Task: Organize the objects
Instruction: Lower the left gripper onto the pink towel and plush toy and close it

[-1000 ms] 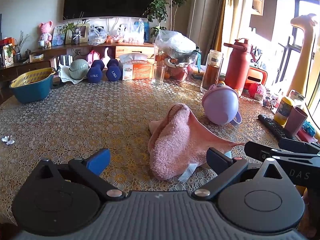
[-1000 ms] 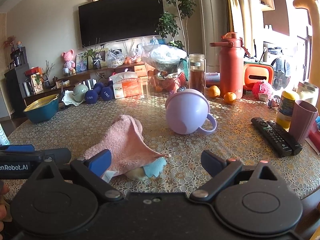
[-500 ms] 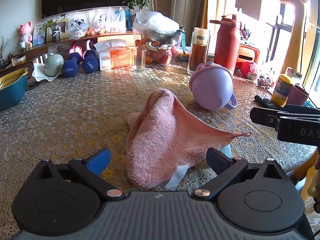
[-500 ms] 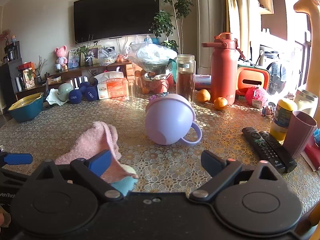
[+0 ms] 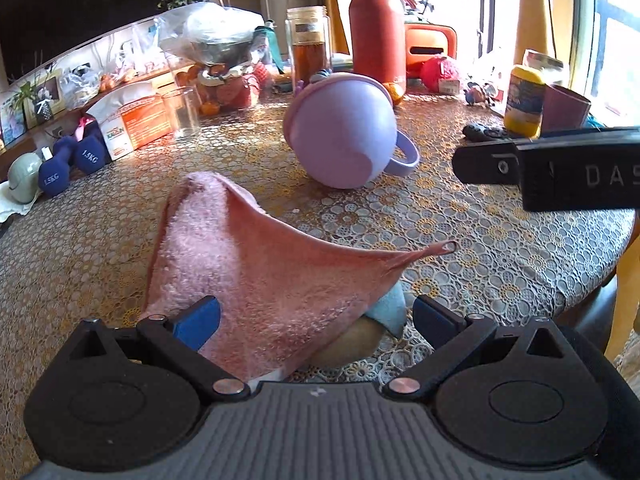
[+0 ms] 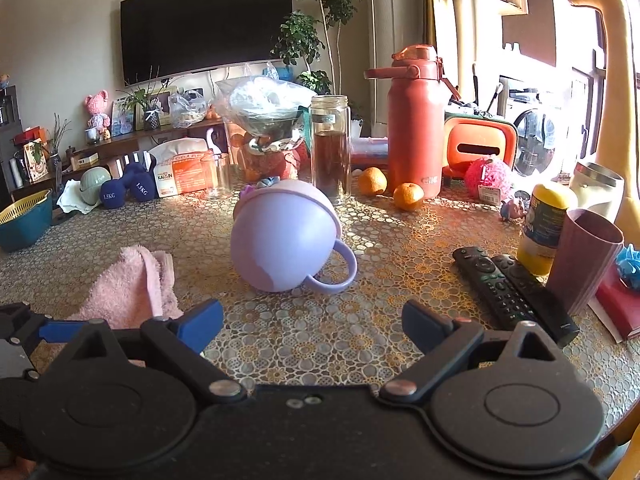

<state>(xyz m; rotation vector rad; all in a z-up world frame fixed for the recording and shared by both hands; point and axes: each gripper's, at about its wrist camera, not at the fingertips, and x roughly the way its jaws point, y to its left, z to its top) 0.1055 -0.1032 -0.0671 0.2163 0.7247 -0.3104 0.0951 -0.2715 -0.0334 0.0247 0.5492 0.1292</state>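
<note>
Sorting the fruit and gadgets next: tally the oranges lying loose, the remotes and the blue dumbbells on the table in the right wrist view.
Oranges: 2, one beside the glass jar, one in front of the red bottle.
Remotes: 2, side by side.
Blue dumbbells: 2.
Total: 6.

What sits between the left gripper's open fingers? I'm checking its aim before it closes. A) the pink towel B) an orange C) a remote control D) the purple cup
A: in the left wrist view the pink towel lies between the open fingers of the left gripper, while the purple cup lies tipped over farther back on the table.
</note>
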